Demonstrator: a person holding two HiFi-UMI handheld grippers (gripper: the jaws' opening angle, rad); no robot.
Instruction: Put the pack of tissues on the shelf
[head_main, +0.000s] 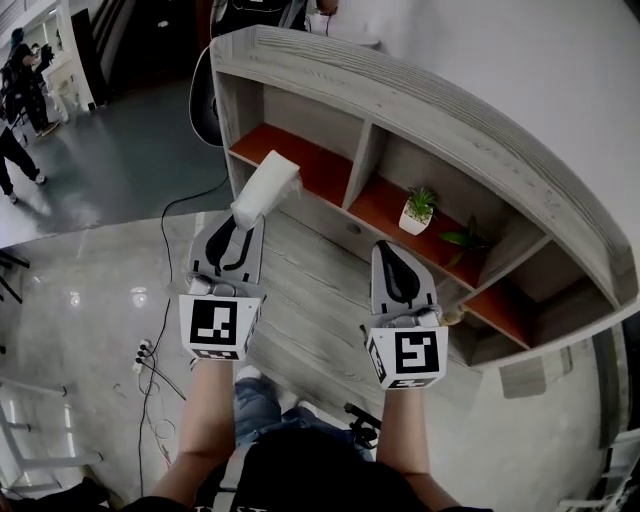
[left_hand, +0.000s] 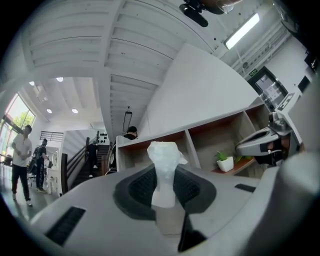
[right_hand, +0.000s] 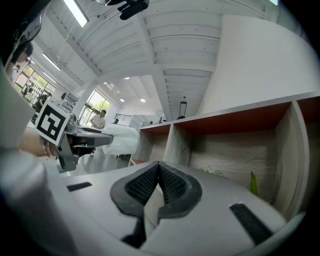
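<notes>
A white pack of tissues (head_main: 266, 188) is pinched by one end in my left gripper (head_main: 238, 224), which is shut on it. The pack sticks out ahead of the jaws, in front of the left compartment of the grey shelf (head_main: 420, 110) with orange-red boards. In the left gripper view the tissue pack (left_hand: 164, 170) stands upright between the black pads, with the shelf's left compartments behind it. My right gripper (head_main: 392, 262) hangs to the right, shut with nothing in it, in front of the middle compartment. In the right gripper view its pads (right_hand: 172, 184) meet at the tips.
A small potted plant (head_main: 418, 210) in a white pot and a green sprig (head_main: 462, 238) stand in the middle compartment. Cables and a power strip (head_main: 146, 354) lie on the glossy floor at left. People stand far off at the upper left (head_main: 20, 90).
</notes>
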